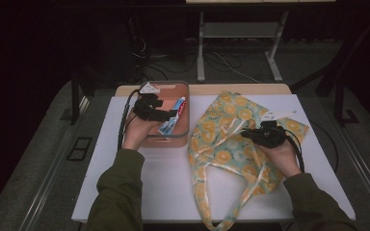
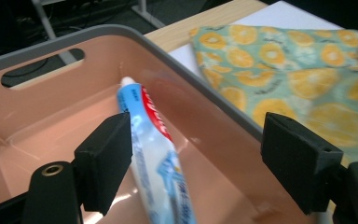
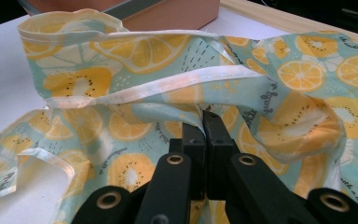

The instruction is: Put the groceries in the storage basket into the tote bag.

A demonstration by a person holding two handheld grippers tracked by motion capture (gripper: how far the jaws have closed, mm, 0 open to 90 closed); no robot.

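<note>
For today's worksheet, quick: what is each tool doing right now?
Left tool: open over the pink bin, toothpaste tube between its jaws, not gripped.
Right tool: shut on the fruit-print bag.

1. This looks like a lab or recording studio set up for filmed handling work, not a home.
2. The surroundings are dark, with black walls and light falling mainly on the counter (image 1: 173, 187), a flat white board laid over a pale wooden top.
3. Loose black cables (image 1: 147, 57) lie across the grey carpeted floor (image 1: 38, 159) behind the counter.
4. A grey metal stand with two legs (image 1: 201, 48) rises at the back, carrying another light tabletop.
5. Dark metal frame posts (image 1: 74, 98) stand at both sides of the counter, like a rig for equipment.
</note>
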